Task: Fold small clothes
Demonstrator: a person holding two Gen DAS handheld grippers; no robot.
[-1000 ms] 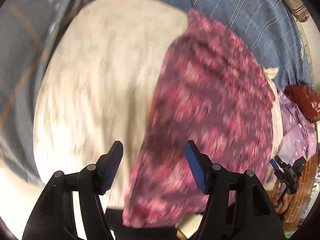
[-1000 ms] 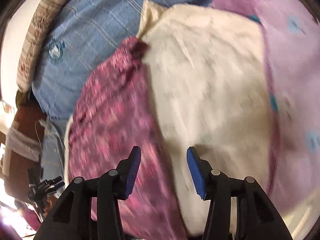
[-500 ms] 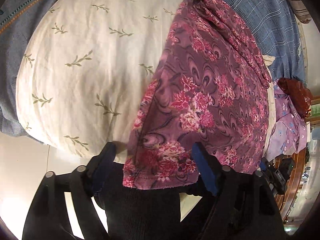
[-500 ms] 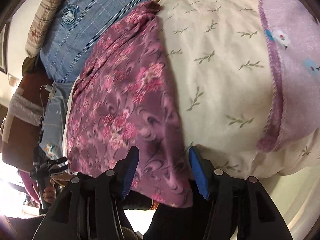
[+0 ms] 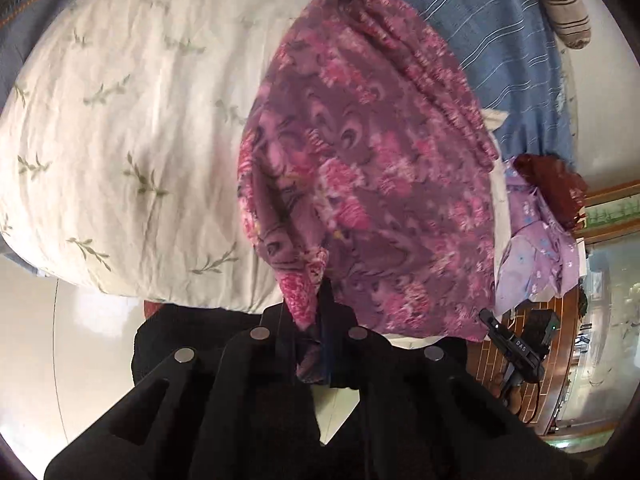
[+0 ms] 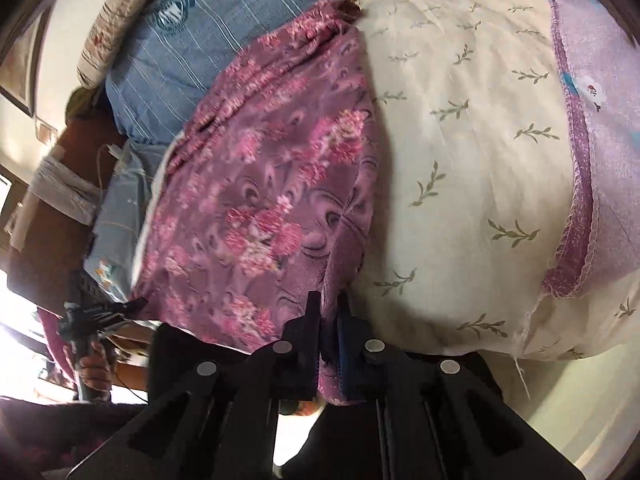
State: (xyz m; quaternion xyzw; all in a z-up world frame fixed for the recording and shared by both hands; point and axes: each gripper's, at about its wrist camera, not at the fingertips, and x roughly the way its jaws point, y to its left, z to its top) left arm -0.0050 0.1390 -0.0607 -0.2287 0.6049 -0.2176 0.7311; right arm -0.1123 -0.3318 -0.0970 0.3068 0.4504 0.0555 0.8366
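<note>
Both tongs clamped on near hem of one purple floral garment [image 5: 372, 168], lying on cream leaf-print cover [image 5: 120, 128] of bed.

L tongs [image 5: 306, 320] pinch a bunched near corner of the cloth; R tongs [image 6: 329, 320] pinch the other near corner, fabric hanging thru betw. the fingers. Garment runs from near edge to far, gathered band at far end. Around it: 1 blue striped cloth [image 5: 500, 40] far side, 1 lilac blanket [image 6: 600, 100] w/ stitched edge at right, 1 striped beige roll [image 5: 560, 4] far right, 1 lavender print cloth [image 5: 540, 240] & 1 dark red item [image 5: 552, 184] beside it. Nothing lies on top of the garment.
</note>
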